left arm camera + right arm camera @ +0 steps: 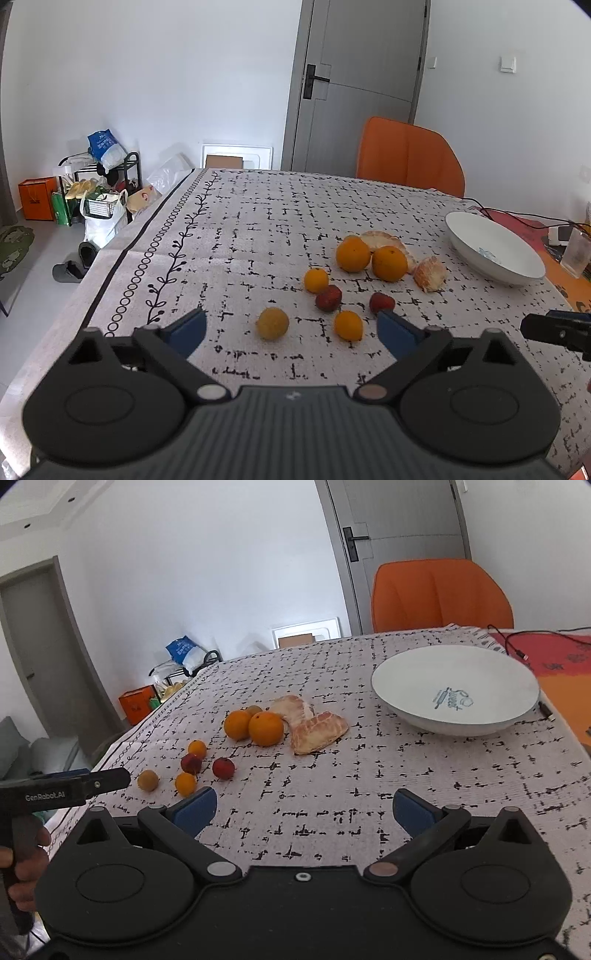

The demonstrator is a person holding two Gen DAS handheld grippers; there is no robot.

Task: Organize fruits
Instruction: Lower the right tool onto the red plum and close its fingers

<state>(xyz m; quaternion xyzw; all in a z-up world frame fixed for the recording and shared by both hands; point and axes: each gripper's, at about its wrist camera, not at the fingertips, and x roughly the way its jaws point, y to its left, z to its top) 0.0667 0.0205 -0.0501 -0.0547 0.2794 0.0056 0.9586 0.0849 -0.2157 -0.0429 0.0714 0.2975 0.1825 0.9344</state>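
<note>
Fruits lie on the patterned tablecloth: two oranges, peeled pomelo pieces, small orange kumquats, two red fruits and a yellowish fruit. An empty white bowl stands to their right. My left gripper is open and empty, just short of the small fruits. My right gripper is open and empty over bare cloth, in front of the bowl.
An orange chair stands behind the table's far edge. A red mat with black cables lies to the right of the bowl. A clear glass stands at the far right. The table's left edge drops to the floor.
</note>
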